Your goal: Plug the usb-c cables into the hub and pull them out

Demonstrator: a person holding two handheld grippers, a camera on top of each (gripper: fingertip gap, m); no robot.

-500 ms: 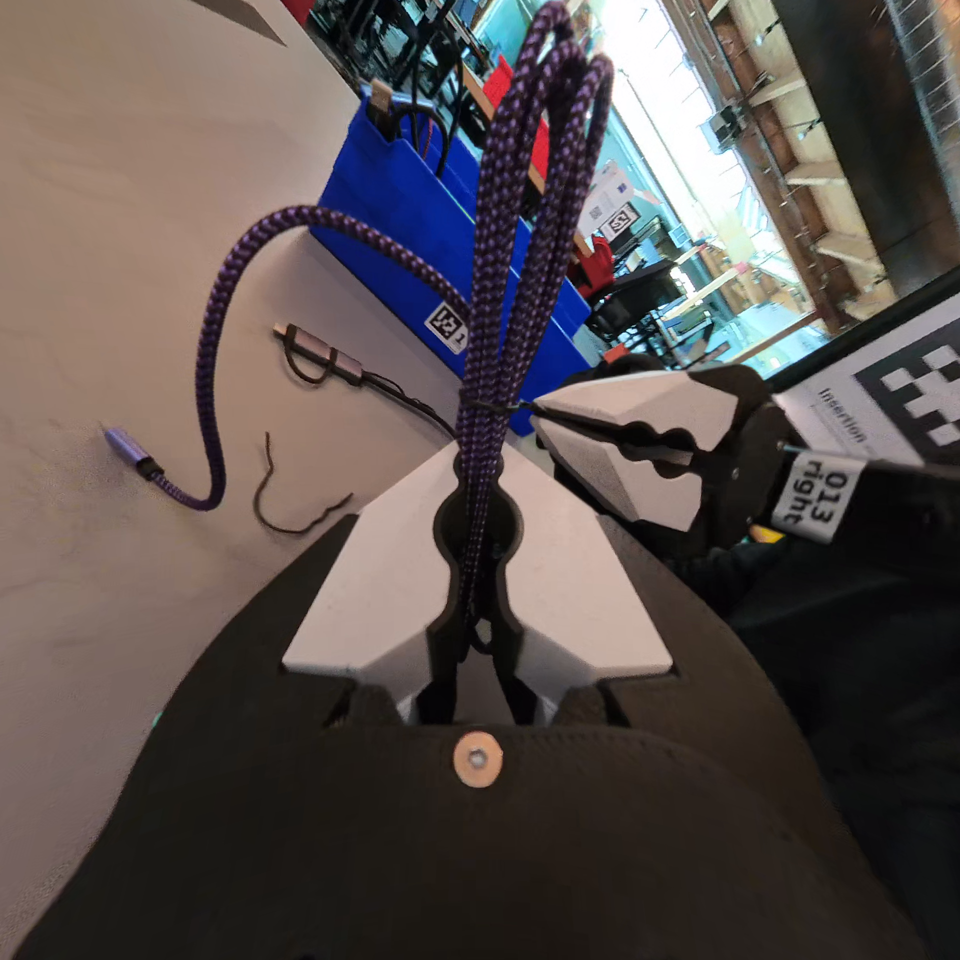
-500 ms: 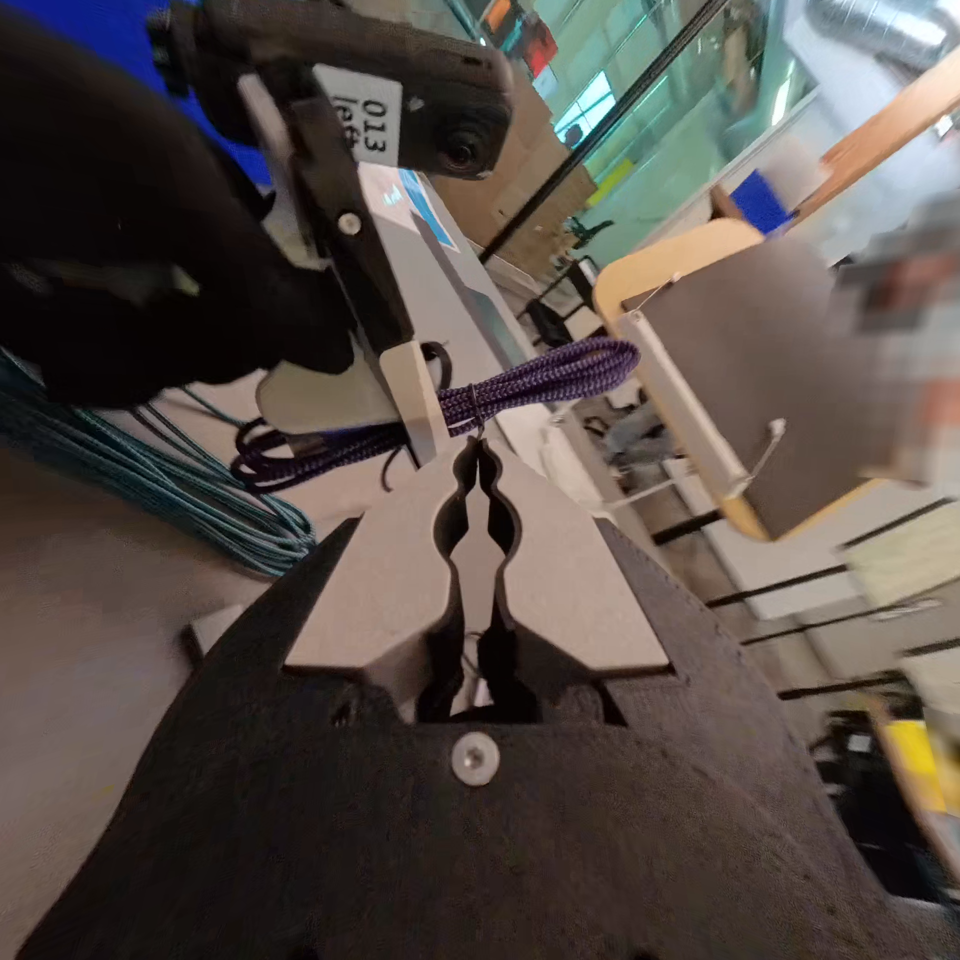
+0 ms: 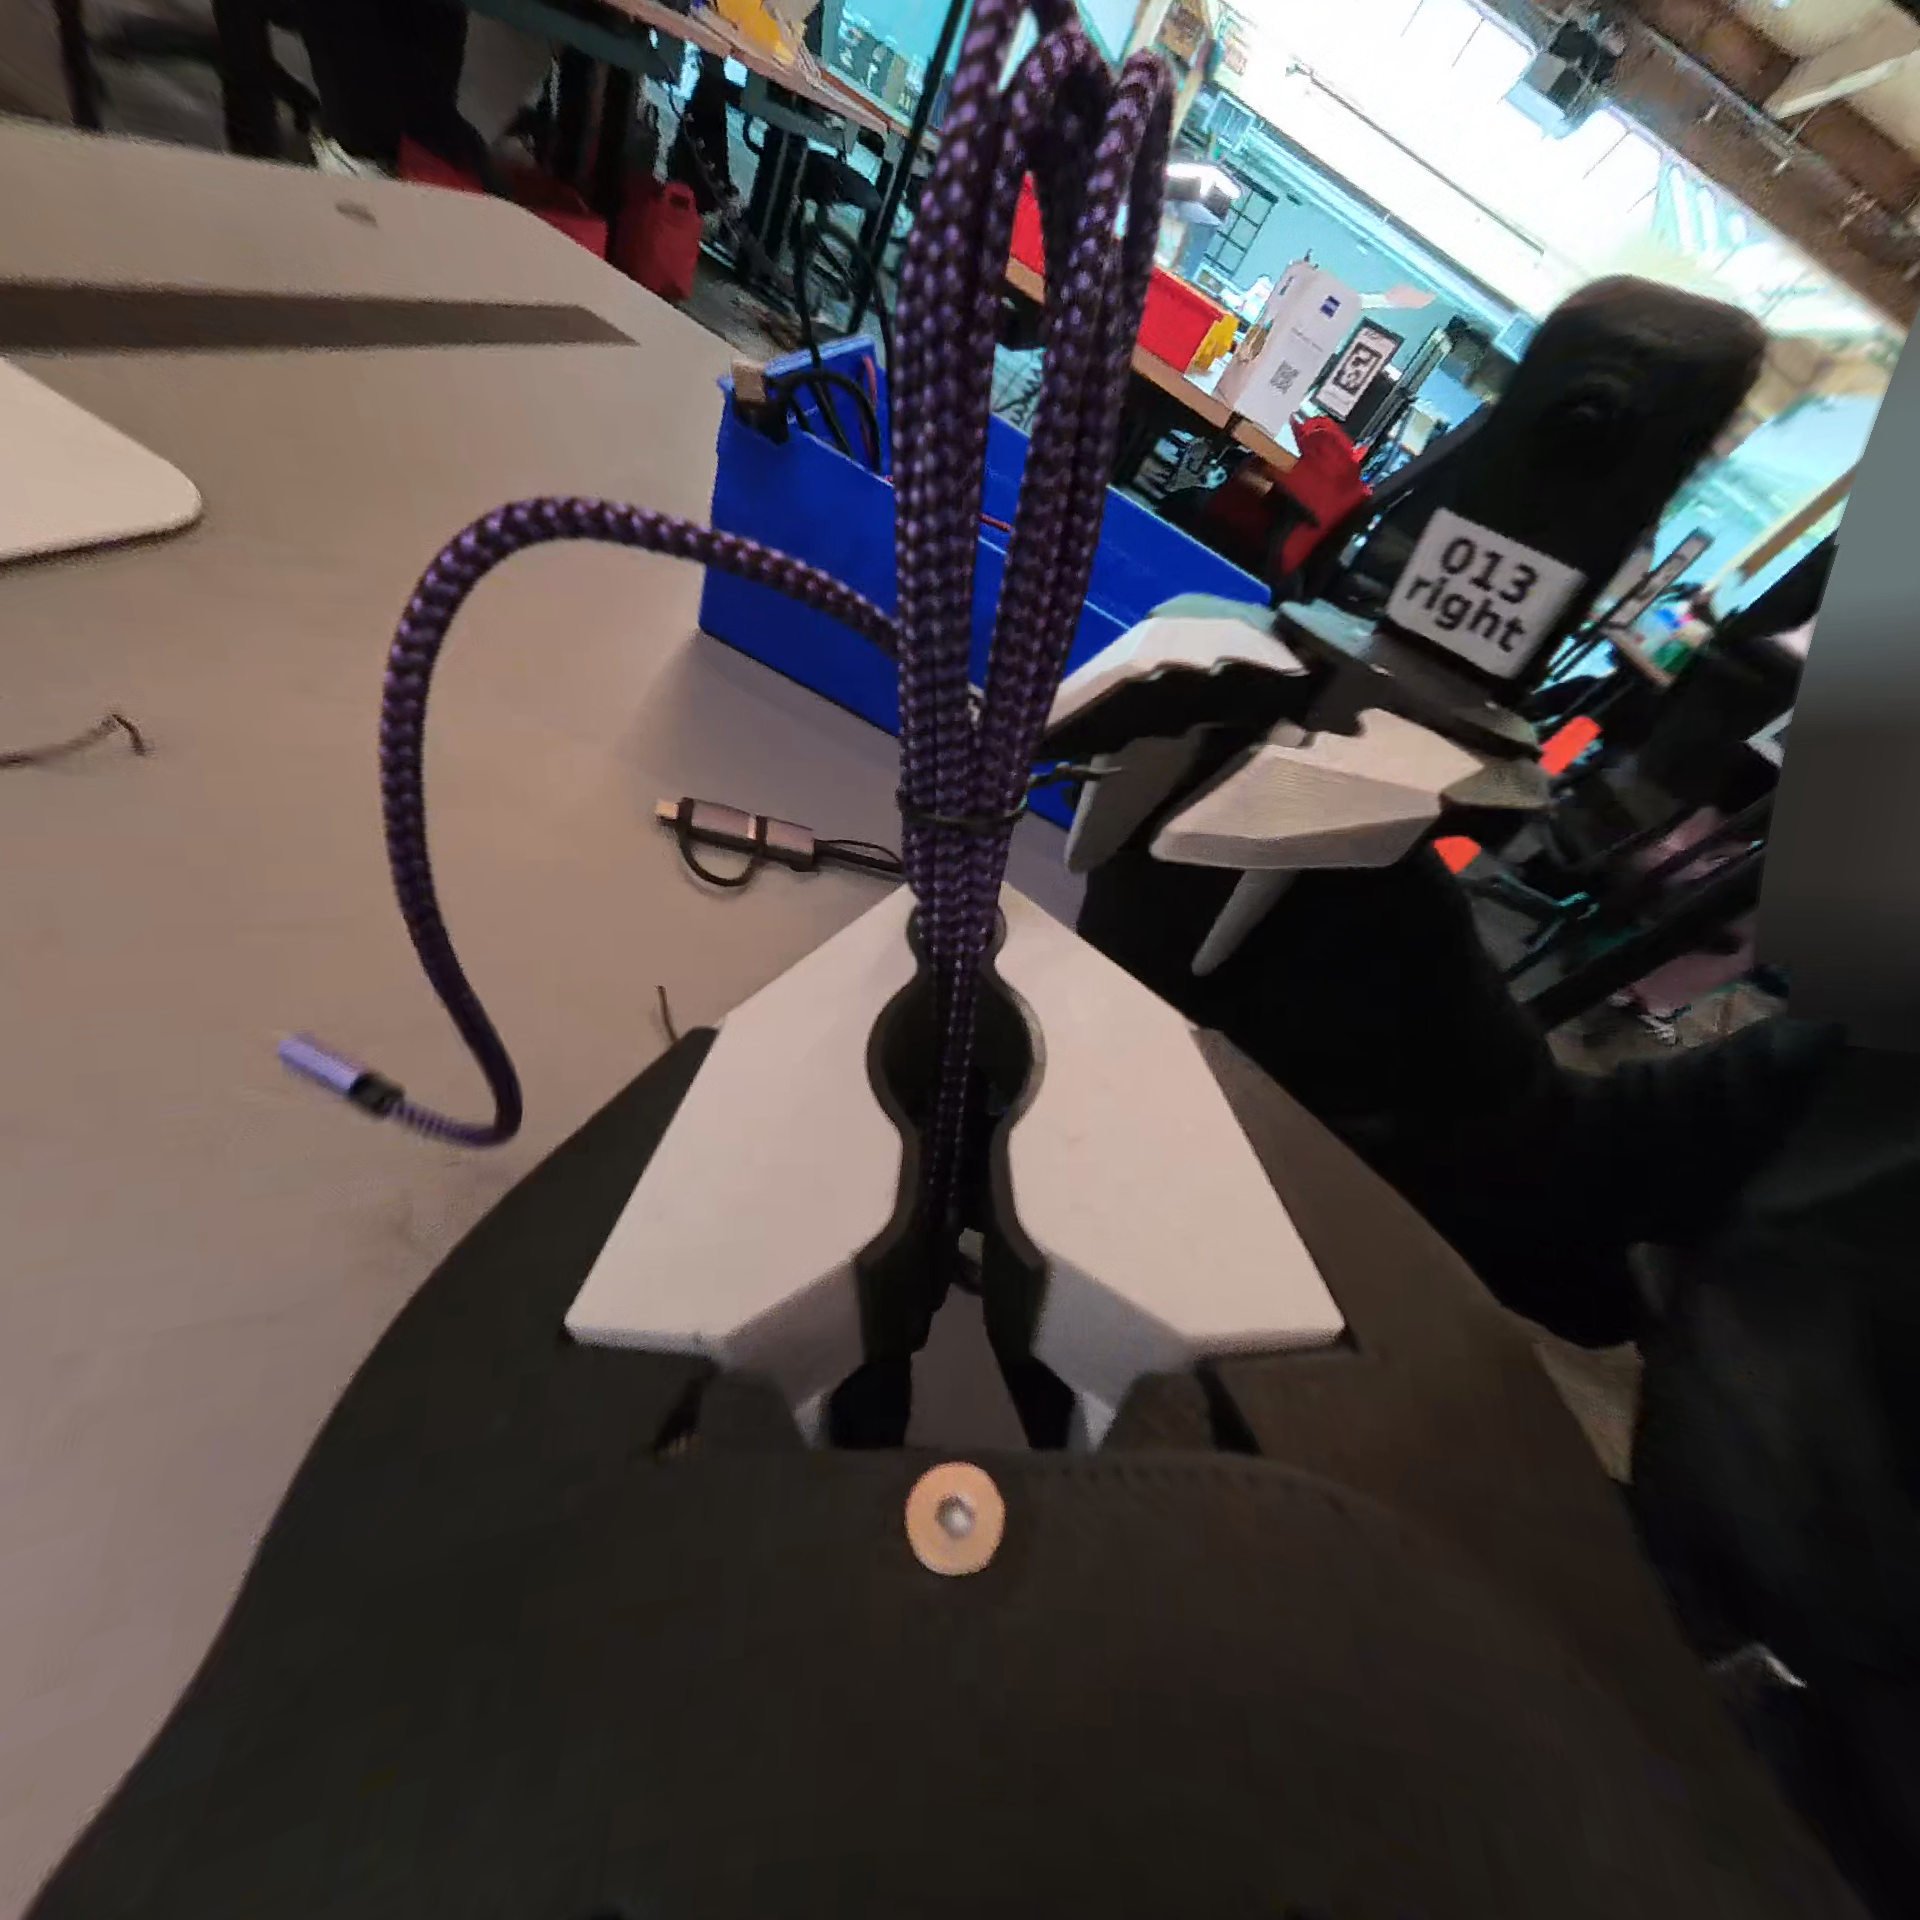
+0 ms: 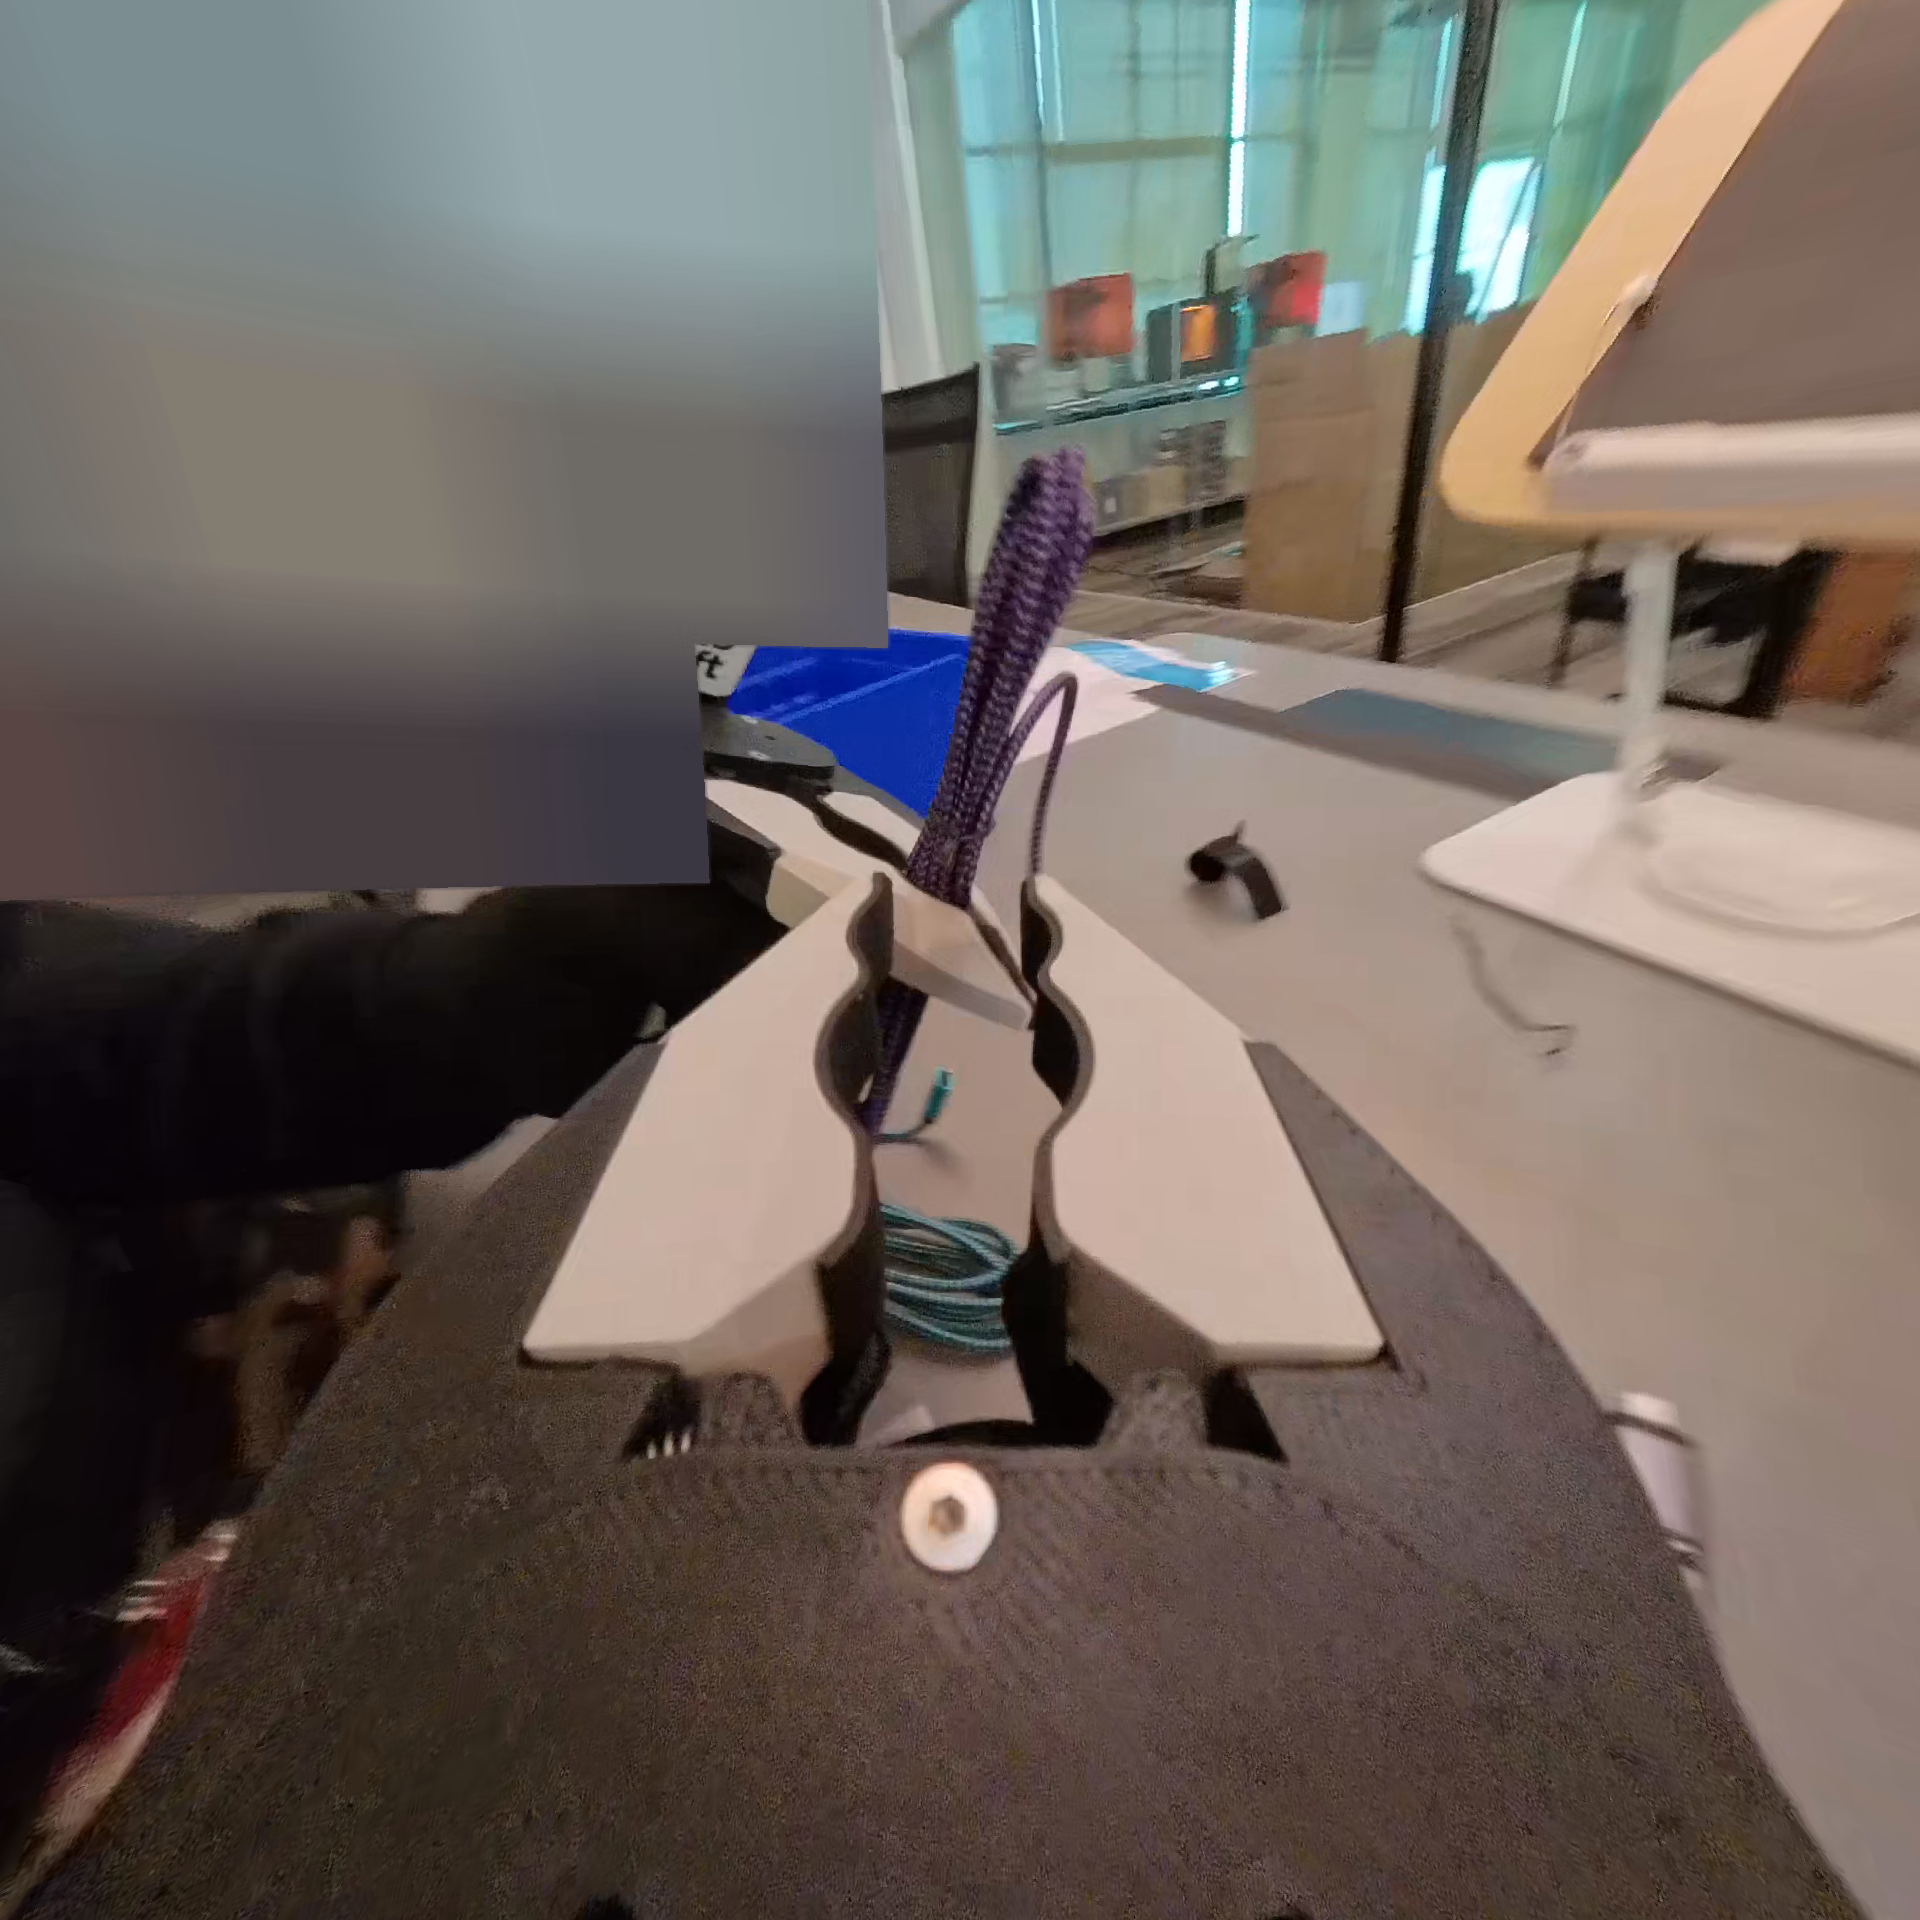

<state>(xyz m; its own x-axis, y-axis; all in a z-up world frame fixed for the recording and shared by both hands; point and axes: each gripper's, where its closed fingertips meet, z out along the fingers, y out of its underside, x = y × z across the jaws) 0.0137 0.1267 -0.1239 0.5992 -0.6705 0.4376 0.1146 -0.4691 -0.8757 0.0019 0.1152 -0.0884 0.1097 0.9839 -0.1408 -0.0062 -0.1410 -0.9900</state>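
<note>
1. We see the left gripper (image 3: pixel 956 935) clamped on a bundled purple cable (image 3: pixel 966 499), its white fingers (image 3: pixel 790 1122) pressed against the folded strands, which stand up from between them.
2. The purple cable is braided, in dark and light violet checks, folded into several long loops and bound by a thin black tie (image 3: pixel 961 821) just above the fingertips.
3. One free strand arcs out to the left and curves down to the table (image 3: pixel 260 831), where its plug (image 3: pixel 322 1065), a pale lilac metal shell with a black collar, lies on or just above the surface.
4. The right gripper (image 4: pixel 956 904) is parted, with a clear gap between its fingers; in the left wrist view its tips (image 3: pixel 1091 790) sit just beside the tie, and whether they touch it we cannot tell.
5. Through that gap a coiled teal cable (image 4: pixel 945 1288) lies on the table.
6. A grey adapter (image 3: pixel 748 831) with a dark cord rests on the table beyond the bundle, in front of a blue bin (image 3: pixel 800 582).
</note>
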